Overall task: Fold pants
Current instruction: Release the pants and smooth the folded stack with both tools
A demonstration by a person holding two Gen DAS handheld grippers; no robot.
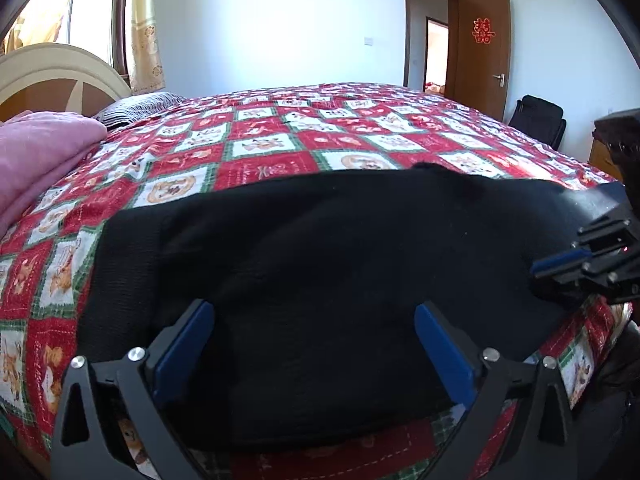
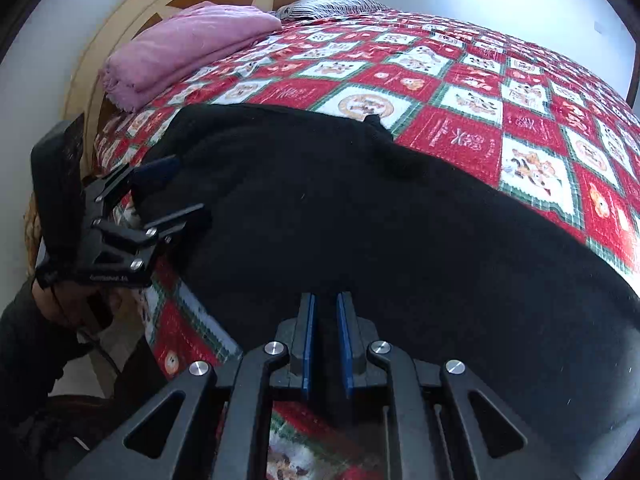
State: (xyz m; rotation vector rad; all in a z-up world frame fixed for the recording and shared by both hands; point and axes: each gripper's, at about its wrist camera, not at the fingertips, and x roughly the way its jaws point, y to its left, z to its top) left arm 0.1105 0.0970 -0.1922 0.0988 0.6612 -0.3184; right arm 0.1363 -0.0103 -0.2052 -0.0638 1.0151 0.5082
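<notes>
Black pants [image 1: 320,272] crosswise on quilt [image 1: 280,128]

left wrist: we look low and close across the black pants [image 1: 320,280] toward the door [image 1: 482,48] | right wrist: we look steeply down toward the headboard [image 2: 120,40] | shared: pants, patchwork bedspread [image 1: 280,148], pink blanket [image 2: 180,48]

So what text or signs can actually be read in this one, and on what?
"囍": red double-happiness sign on the open wooden door.
Pale lettering on the left gripper body: too blurred to read.
Markings in the bedspread squares: not legible.
</notes>
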